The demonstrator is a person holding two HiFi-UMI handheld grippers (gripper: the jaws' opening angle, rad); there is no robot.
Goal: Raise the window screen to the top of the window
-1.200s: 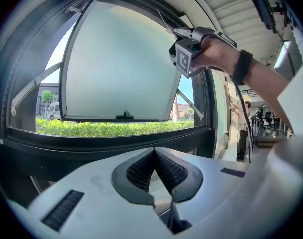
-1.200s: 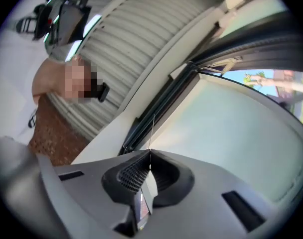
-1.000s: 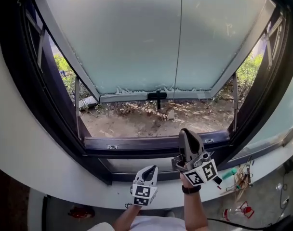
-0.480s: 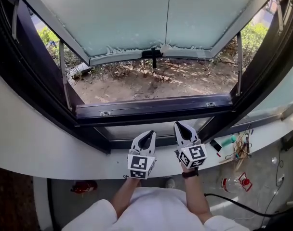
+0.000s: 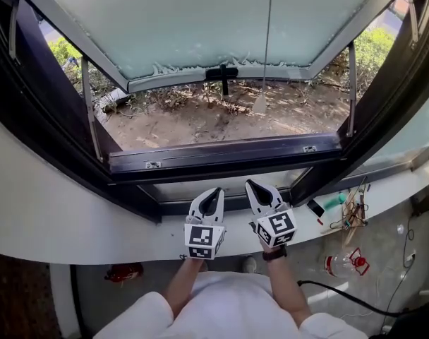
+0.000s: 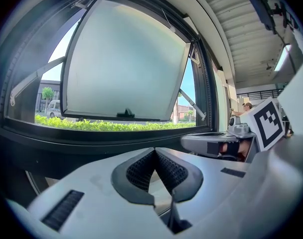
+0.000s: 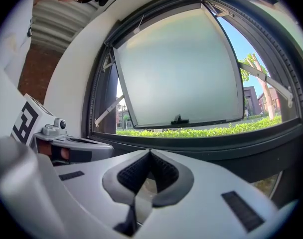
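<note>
The window's dark frame (image 5: 221,157) stands open, and its frosted pane (image 5: 200,20) is swung outward with a black handle (image 5: 221,73) on its lower edge. A thin cord (image 5: 269,41) hangs in front of the pane; its pull end (image 5: 260,104) dangles free. No screen mesh shows across the opening. My left gripper (image 5: 214,191) and right gripper (image 5: 251,184) sit side by side over the white sill (image 5: 73,217), both shut and empty. In the left gripper view the left gripper (image 6: 154,150) points level at the pane (image 6: 126,63). The right gripper (image 7: 150,152) faces the pane (image 7: 179,68) likewise.
Bare ground and plants (image 5: 200,126) lie outside below the pane. Metal stay arms (image 5: 87,111) flank the opening. On the floor at right lie small tools (image 5: 345,217), a bottle (image 5: 338,265) and a black cable (image 5: 341,295). A red object (image 5: 123,272) lies at lower left.
My right gripper has dropped from in front of the lower frame to beside the left gripper on the sill. The left gripper stayed put. The cord has shifted right and its end now hangs in view.
</note>
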